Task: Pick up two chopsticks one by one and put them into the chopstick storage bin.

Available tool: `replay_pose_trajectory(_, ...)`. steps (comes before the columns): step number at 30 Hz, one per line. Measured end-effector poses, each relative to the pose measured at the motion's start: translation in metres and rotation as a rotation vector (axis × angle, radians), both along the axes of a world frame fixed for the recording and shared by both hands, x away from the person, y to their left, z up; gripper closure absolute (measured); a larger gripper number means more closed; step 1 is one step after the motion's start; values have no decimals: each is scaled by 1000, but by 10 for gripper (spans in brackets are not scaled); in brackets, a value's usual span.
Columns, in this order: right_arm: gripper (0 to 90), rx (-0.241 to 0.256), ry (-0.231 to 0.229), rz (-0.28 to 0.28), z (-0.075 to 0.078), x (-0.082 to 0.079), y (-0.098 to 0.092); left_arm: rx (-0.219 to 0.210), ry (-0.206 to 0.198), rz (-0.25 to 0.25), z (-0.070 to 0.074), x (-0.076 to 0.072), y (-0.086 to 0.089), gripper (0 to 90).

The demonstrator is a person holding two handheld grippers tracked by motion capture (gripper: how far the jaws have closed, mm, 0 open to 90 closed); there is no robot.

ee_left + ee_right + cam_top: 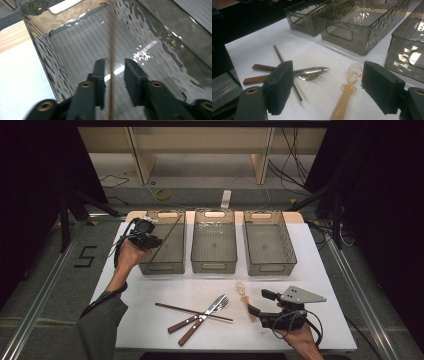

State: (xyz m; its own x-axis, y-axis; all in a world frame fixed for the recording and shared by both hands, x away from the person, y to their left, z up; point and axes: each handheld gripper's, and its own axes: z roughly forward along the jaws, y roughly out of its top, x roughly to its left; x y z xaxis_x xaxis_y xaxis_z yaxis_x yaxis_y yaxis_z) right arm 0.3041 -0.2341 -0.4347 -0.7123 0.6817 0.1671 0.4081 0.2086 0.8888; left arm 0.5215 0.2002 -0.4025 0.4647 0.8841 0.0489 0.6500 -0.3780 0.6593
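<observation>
At upper left of the high view I hold the left gripper [148, 240] over the left bin [172, 261], forearm extended, jaws parted around a chopstick [111, 75] without clear contact; at lower right, the right gripper [259, 303] rests low, jaws wide, straddling the amber spoon [347, 90] on the table [300, 270].

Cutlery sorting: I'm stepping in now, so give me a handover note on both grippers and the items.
Left gripper: open over the left bin, a chopstick between its fingers, apparently released, leaning inside.
Right gripper: open, over the spoon, not gripping it yet.
On the table: second chopstick, knife, fork, spoon.
Middle bin and right bin are empty.
Left to do: probably bin the remaining four pieces.
</observation>
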Motion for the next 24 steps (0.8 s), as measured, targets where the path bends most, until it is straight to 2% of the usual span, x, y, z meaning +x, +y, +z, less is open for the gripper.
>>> replay_pose_trajectory(2,265,0,0,-2,0,0,0,-38,-7,-32,5,-7,-1,577)
replay_pose_trajectory(3,265,0,2,-3,0,0,0,-44,-11,-56,8,-12,-3,552)
replay_pose_trajectory(7,265,0,4,-4,0,0,0,-102,-44,-118,19,-36,-9,425)
replay_pose_trajectory(9,265,-1,3,-5,0,0,0,-113,-60,-167,21,-48,-13,391)
replay_pose_trajectory(11,265,2,-1,-5,0,0,0,-55,-38,-206,27,-55,-21,353)
replay_pose_trajectory(12,264,1,1,-5,1,0,0,-58,-50,-225,30,-60,-23,337)
replay_pose_trajectory(14,265,-1,-6,-1,1,-1,0,-91,-34,-284,34,-70,-28,317)
replay_pose_trajectory(16,265,2,-8,-1,2,-2,-1,-60,-24,-321,35,-78,-34,289)
replay_pose_trajectory(19,265,3,-9,0,2,-2,-2,-26,0,-393,34,-91,-41,258)
replay_pose_trajectory(21,265,1,-11,3,2,-2,-1,10,-8,-454,32,-99,-47,252)
replay_pose_trajectory(24,265,-5,-7,3,2,-2,-1,54,28,-527,22,-107,-55,252)
